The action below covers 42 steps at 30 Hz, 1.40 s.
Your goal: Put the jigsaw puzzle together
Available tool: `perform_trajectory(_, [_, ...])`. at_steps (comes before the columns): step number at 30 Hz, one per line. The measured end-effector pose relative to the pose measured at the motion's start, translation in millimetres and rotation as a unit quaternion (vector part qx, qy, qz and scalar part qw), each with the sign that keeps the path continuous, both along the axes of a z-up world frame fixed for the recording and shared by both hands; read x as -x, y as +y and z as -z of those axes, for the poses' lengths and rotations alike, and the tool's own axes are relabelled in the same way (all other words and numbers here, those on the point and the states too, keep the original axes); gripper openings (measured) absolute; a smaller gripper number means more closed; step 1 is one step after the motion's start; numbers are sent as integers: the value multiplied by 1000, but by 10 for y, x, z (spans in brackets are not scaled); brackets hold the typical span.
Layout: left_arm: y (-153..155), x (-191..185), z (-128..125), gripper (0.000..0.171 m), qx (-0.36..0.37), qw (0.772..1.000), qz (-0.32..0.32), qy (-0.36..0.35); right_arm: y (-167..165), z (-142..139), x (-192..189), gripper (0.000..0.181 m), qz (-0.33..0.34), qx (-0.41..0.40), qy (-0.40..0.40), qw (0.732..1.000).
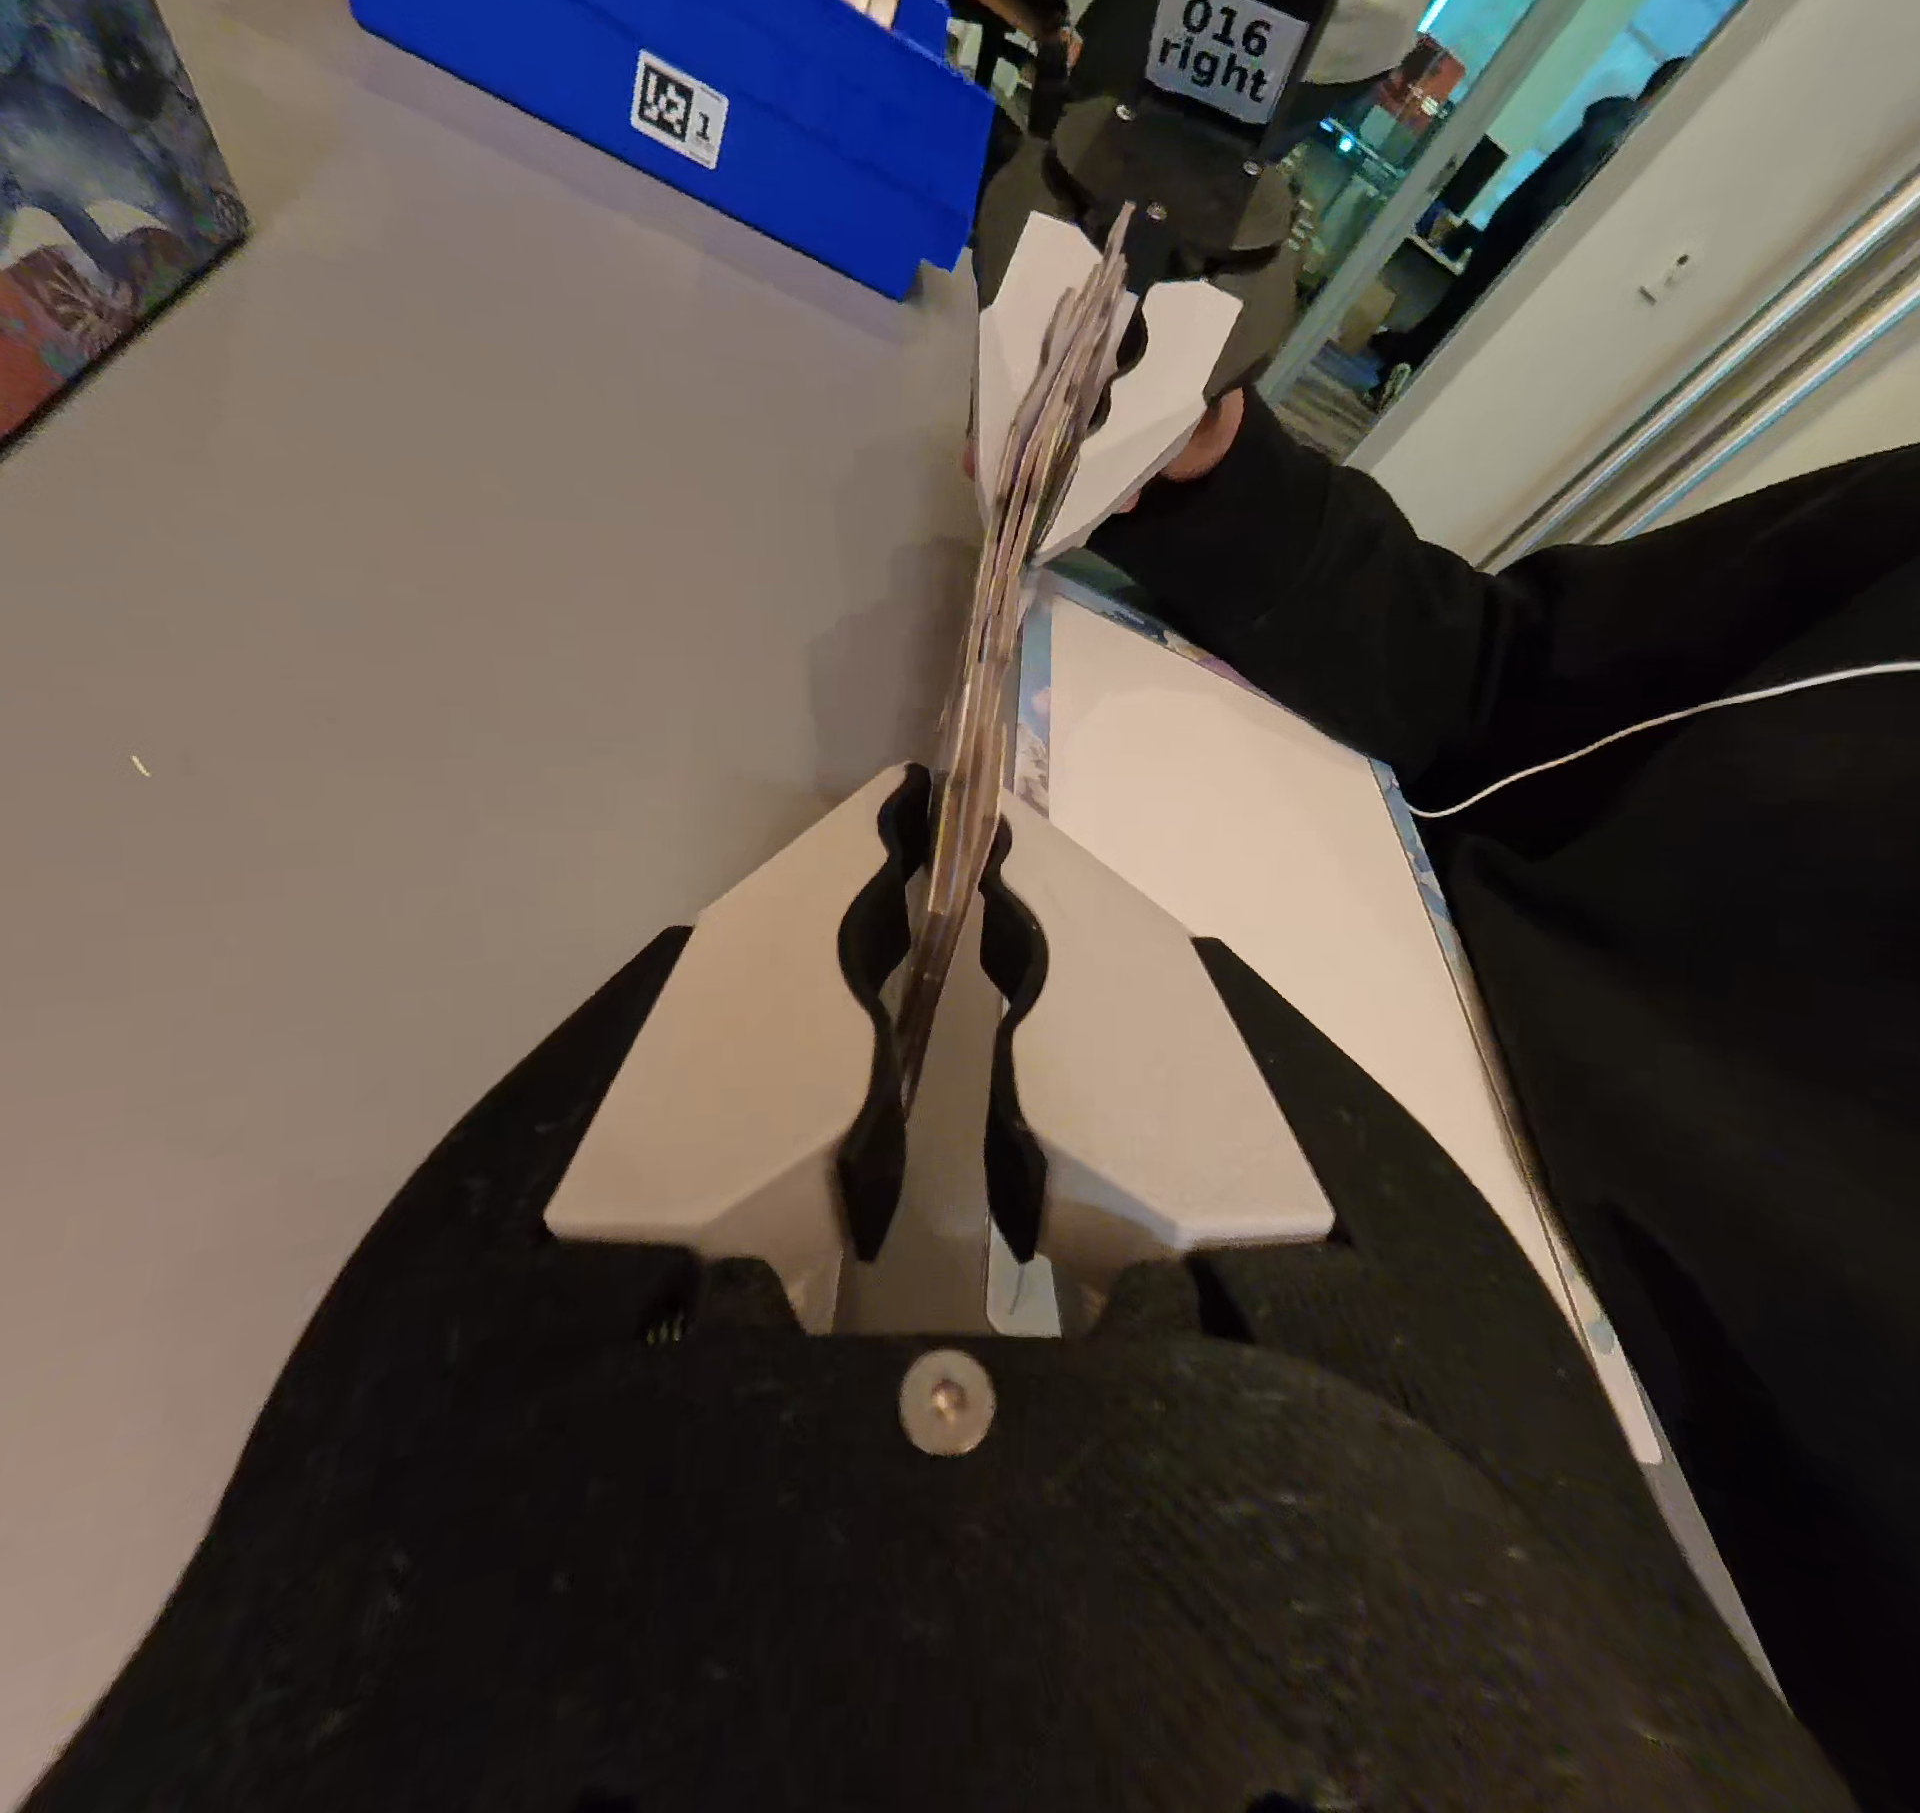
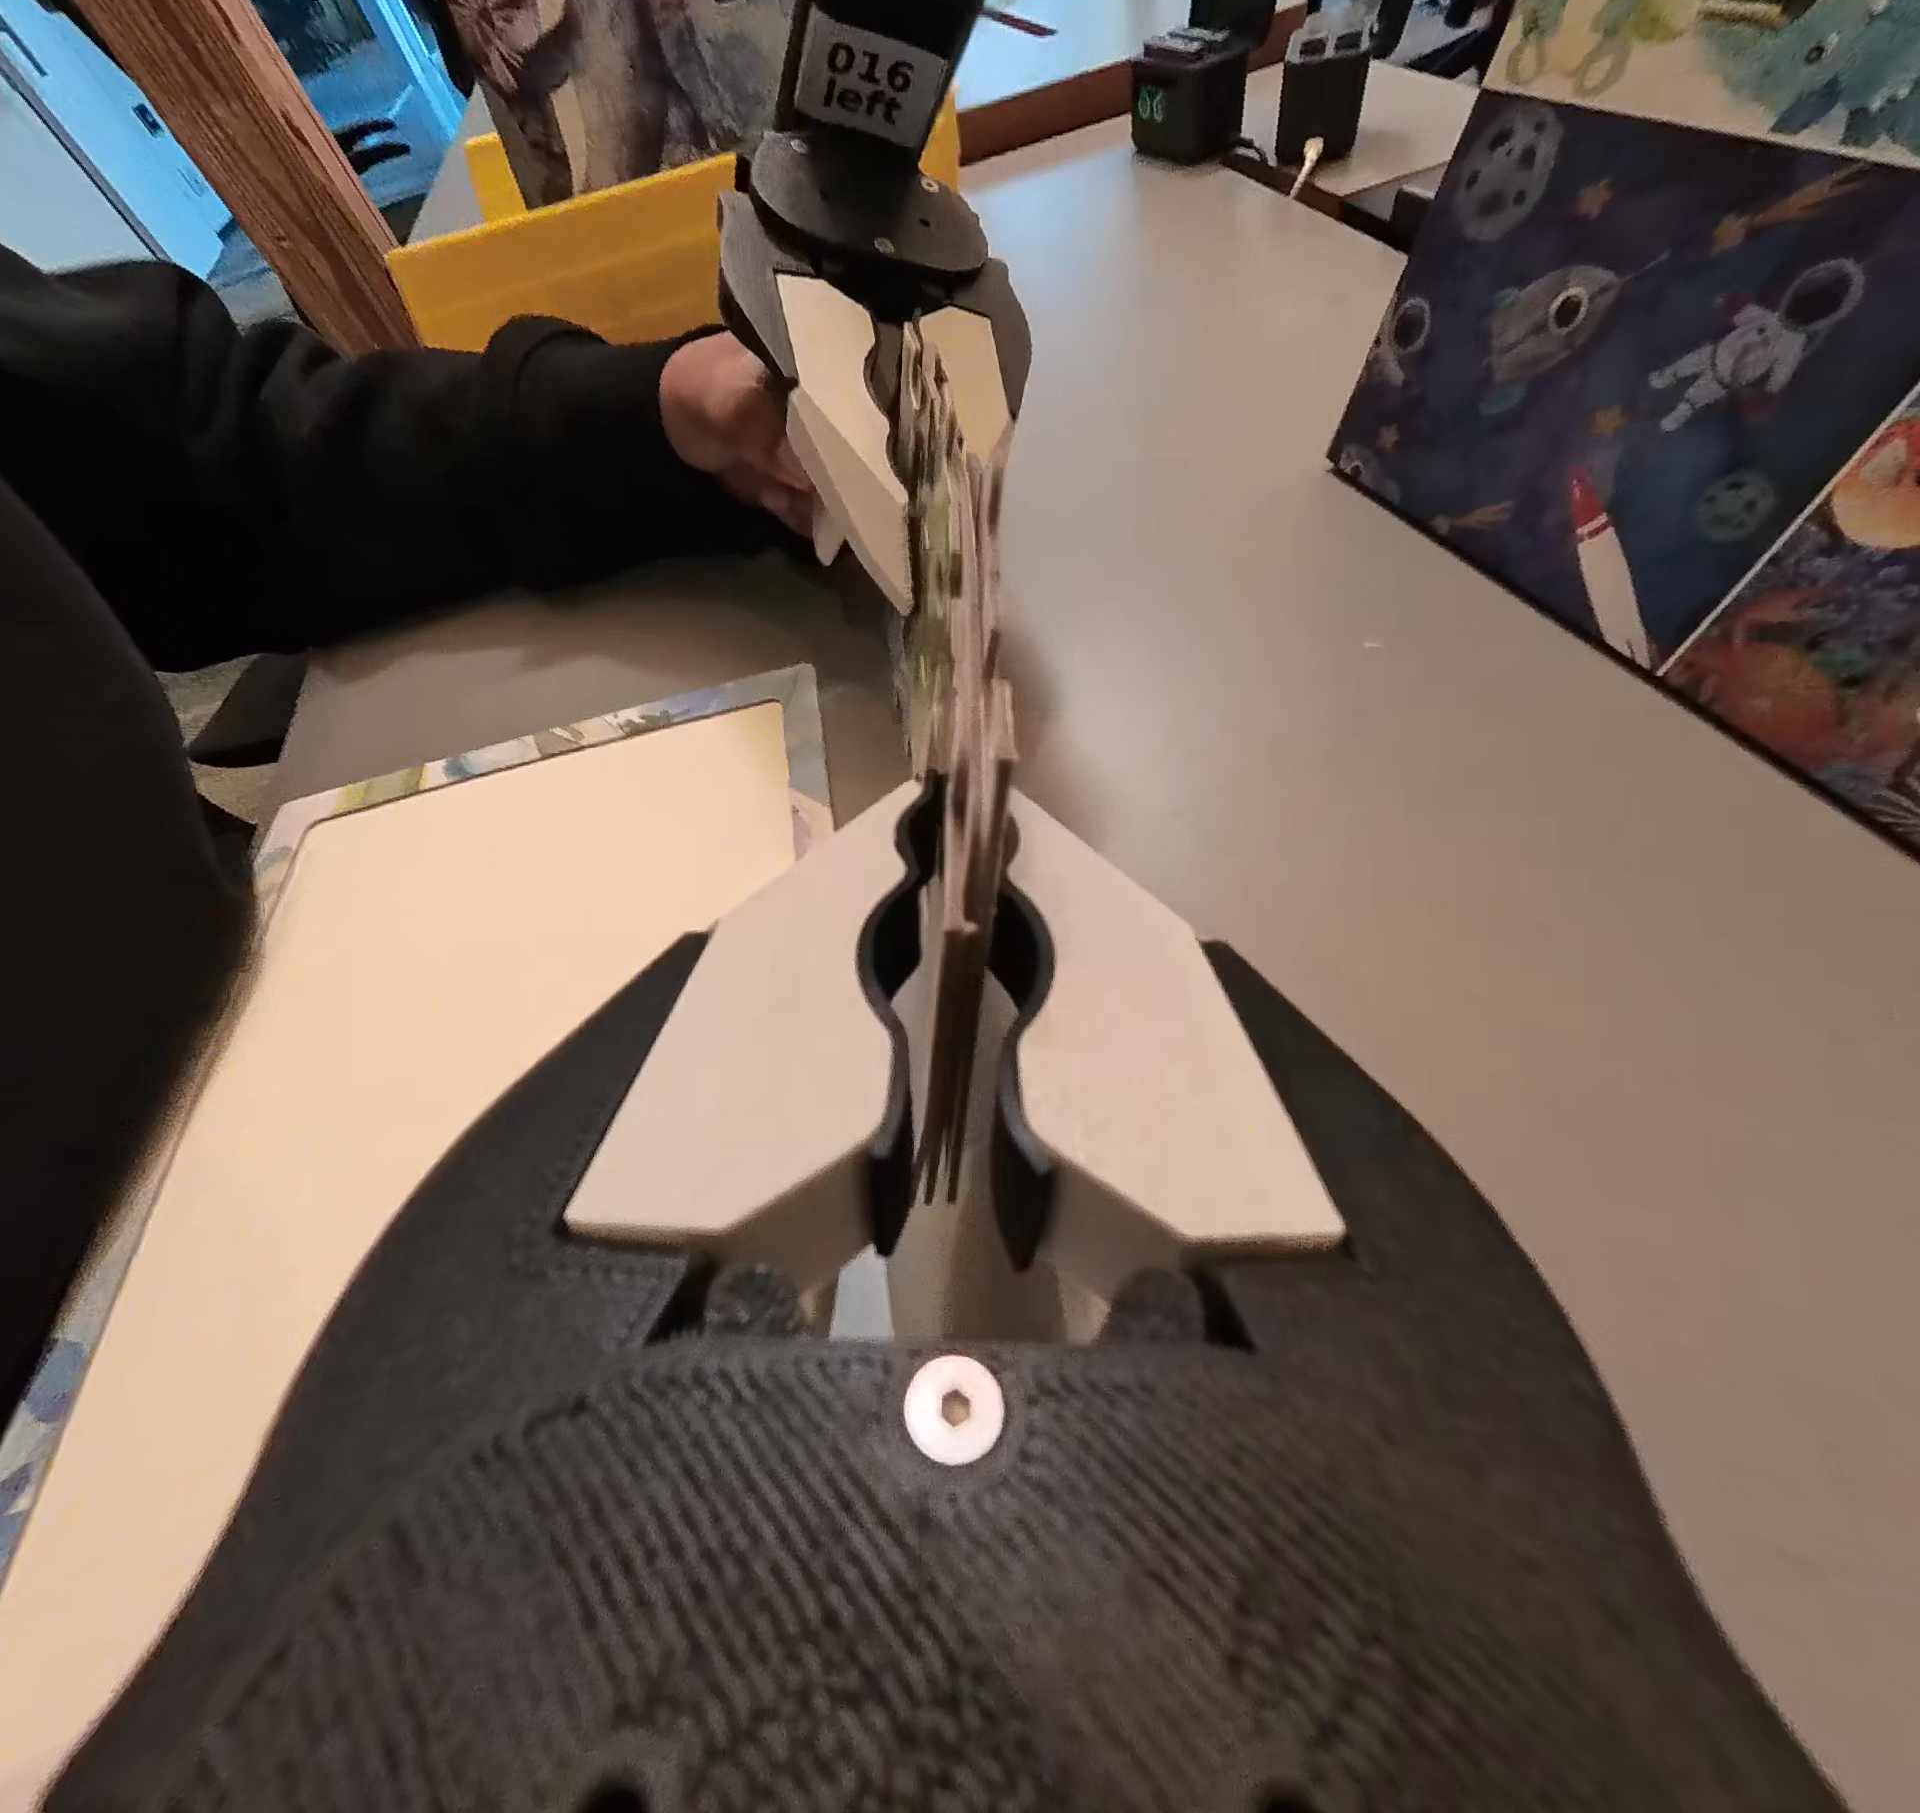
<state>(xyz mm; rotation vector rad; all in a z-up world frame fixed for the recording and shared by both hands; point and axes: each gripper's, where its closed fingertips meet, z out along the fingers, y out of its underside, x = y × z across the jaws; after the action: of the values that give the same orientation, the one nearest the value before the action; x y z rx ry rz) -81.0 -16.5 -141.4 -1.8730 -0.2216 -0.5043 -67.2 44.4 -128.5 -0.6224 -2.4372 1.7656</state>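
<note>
A stack of puzzle pieces (image 1: 987, 683) stands on edge in the air between the two grippers, its long axis running straight from one claw to the other. The left gripper (image 1: 951, 828) is clenched on the near end of the stack in its own view, and the right gripper (image 1: 1107, 350) is clamped on the far end, so neither hand is nearer: each holds one end, the pieces fanned slightly between them. In the right wrist view the same holds mirrored, with the right gripper (image 2: 961, 828) closed on the near end of the stack (image 2: 951, 641) and the left gripper (image 2: 914, 392) on the far one. The puzzle tray (image 2: 416, 932) lies flat on the grey table (image 1: 468, 568), just to the left of the stack in that view, and its pale bed looks bare. To get pieces into it, the stack would likely have to tip sideways toward the tray. Far off, a blue bin (image 1: 665, 70) holds what looks like a puzzle board propped upright, and a yellow bin (image 2: 582, 257) holds another board.
</note>
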Motion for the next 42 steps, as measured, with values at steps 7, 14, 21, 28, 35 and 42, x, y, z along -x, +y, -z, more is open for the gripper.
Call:
perform_trajectory(7, [41, 76, -109, 2, -16, 999, -43, 22, 45, -115, 104, 3, 34, 37, -2, 999])
perform_trajectory(14, [-16, -207, -271, 1, -73, 996, 56, -13, -18, -301, -198, 4, -62, 106, -41, 992])
perform_trajectory(21, [-94, -391, -342, 1, -93, 988, 118, -18, -78, -336, -371, 5, -113, 120, -59, 985])
perform_trajectory(28, [-55, -258, -348, 1, -94, 993, 73, -11, -27, -329, -162, 3, -50, 113, -39, 992])
perform_trajectory(35, [-18, 92, -230, 1, -61, 997, -30, -25, 4, -234, 140, 3, 46, 96, -31, 994])
perform_trajectory(42, [-47, -91, -436, 1, -117, 991, 30, -53, -18, -419, -78, 3, -39, 174, -61, 982])
